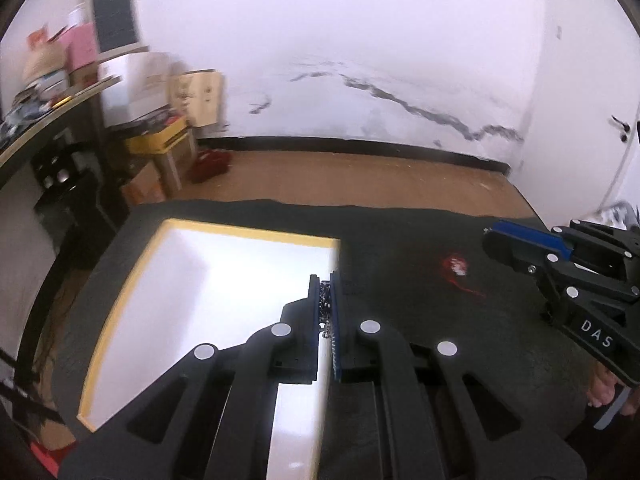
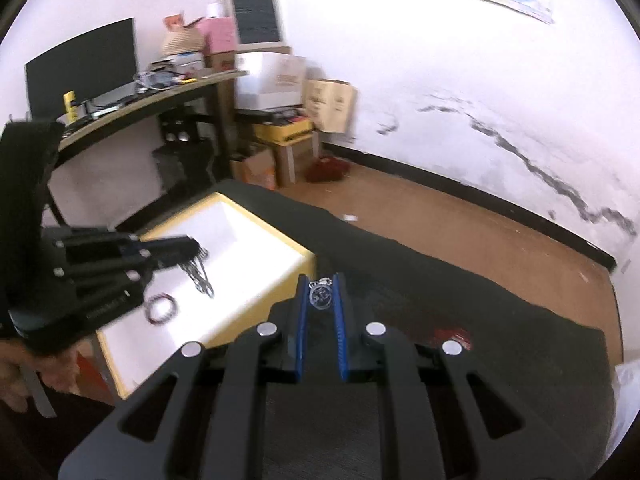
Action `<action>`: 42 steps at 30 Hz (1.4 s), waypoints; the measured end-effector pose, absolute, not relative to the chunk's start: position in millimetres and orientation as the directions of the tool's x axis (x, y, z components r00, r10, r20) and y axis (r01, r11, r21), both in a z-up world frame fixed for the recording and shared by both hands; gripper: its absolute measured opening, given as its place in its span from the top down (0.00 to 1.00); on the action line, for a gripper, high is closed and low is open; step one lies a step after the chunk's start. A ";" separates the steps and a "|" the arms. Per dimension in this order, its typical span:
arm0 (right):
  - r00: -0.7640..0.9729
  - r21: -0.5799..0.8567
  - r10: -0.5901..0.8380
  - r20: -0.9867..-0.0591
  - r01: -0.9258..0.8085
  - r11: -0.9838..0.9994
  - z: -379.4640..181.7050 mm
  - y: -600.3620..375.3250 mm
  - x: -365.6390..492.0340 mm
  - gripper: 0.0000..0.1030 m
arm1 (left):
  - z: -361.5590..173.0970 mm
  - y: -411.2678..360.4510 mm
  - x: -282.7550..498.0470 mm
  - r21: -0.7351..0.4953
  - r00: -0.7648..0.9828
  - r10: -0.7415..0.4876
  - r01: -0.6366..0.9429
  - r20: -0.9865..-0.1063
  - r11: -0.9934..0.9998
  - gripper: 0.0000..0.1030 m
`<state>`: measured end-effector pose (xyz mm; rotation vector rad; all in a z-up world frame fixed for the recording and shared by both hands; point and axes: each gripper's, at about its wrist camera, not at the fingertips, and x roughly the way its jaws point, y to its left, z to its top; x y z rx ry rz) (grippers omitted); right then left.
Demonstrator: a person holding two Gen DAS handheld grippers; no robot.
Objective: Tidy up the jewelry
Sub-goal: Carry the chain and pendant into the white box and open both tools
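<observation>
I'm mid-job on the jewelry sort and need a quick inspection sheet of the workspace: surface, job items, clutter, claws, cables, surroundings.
Surface: dark cloth covering the table.
Job's things: white tray with a yellow rim sits on the cloth; a beaded bracelet lies inside it; a chain hangs over the tray from the left claw; a small ring pendant is in the right claw; a red item lies on the cloth, blurred.
Clutter: nothing seen on the cloth besides these.
Grippers: left claw shut on the chain; right claw shut on the pendant.
Cables: nothing seen.
Surroundings: wooden floor, cracked white wall, desk with a monitor, stacked boxes.
</observation>
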<state>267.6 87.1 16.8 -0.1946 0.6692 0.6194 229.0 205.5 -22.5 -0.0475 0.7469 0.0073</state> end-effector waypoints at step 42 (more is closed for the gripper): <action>0.450 0.030 0.381 -0.807 -0.614 0.789 -85.3 269.8 302.5 0.88 | -113.0 354.1 214.9 -0.050 0.595 0.121 -0.263 -0.795 0.964 0.96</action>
